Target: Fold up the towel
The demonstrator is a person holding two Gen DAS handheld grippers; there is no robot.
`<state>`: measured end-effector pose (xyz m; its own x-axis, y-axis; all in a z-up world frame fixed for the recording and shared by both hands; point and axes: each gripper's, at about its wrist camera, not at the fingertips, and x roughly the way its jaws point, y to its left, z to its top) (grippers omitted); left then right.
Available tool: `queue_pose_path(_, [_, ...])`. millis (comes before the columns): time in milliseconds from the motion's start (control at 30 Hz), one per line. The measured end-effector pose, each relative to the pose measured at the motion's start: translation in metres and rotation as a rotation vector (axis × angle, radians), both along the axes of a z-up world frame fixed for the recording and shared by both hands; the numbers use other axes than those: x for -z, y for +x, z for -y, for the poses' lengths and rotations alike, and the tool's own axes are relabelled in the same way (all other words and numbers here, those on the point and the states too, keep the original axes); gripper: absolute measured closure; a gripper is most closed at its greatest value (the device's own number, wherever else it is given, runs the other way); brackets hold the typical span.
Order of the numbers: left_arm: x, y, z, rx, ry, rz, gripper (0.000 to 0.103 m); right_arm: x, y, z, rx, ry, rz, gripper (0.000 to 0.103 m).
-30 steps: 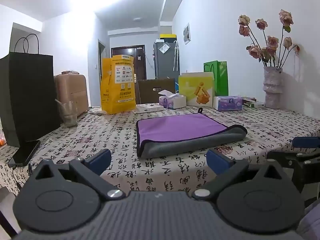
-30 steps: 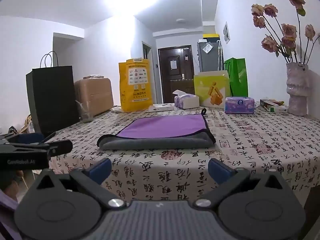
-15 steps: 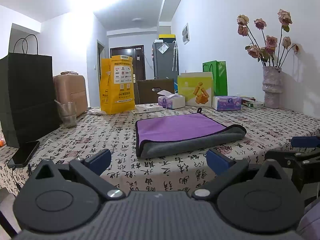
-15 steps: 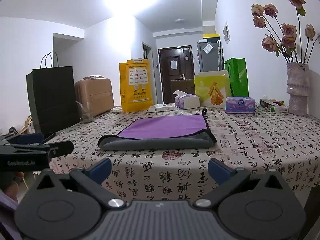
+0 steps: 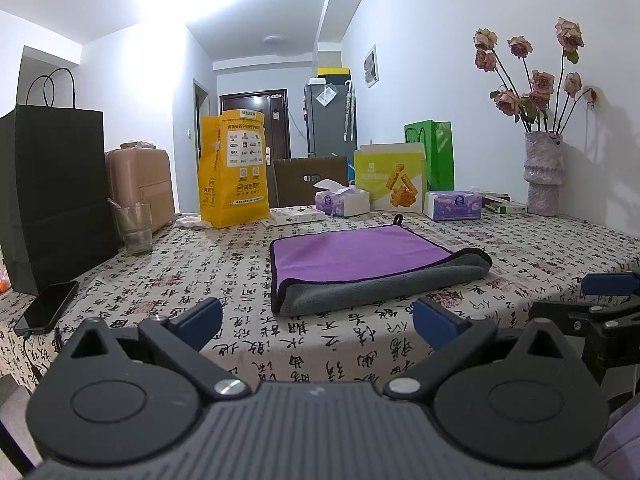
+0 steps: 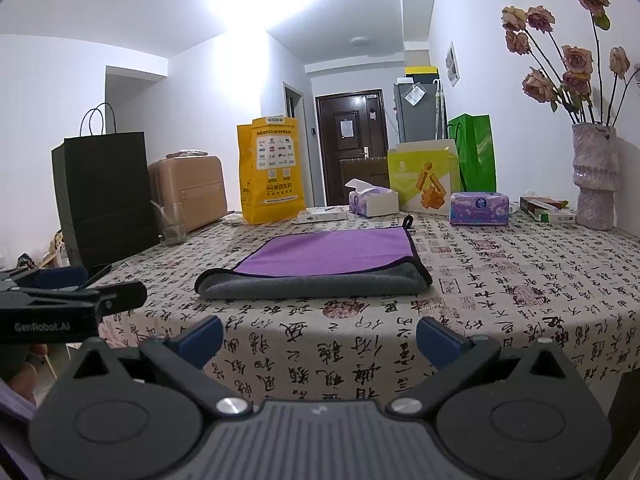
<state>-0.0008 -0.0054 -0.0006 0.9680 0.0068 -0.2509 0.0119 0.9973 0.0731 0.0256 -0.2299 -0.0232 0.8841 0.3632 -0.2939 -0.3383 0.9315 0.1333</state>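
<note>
fingers (image 5: 202,314) of the left hand-held gripper (image 5: 318,318) are spread wide apart, and they hold nothing and touch nothing. the right hand-held gripper (image 6: 318,334) is spread wide too, with nothing between its blue pads. both sit low at the near edge of the table (image 5: 540,256), side by side. the right one shows at the right edge of the left view, and the left one shows at the left edge of the right view.

the towel (image 5: 360,256) lies flat on the table, out in front of both hand-held grippers and apart from them. it is folded over, purple on top and grey below, with the thick rounded fold on the near side. a small black loop sticks up at its far right corner. in the right view the towel (image 6: 320,264) sits a bit left of the middle.

bare patterned cloth runs all around the towel. a phone (image 5: 46,306) lies near the left edge, beside a black paper bag (image 5: 56,196). a glass (image 5: 134,226) stands past that. a yellow bag (image 5: 234,168), two tissue packs (image 5: 454,204) and a vase of roses (image 5: 544,172) stand along the far side, well away from the towel.
</note>
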Motion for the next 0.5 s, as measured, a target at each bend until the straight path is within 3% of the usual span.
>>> queue_pose_path(500, [-0.0003, 0.0014, 0.0015, 0.004, 0.0, -0.006, 0.0, 0.0017, 0.0004, -0.0003, 0.002, -0.001, -0.005, 0.0])
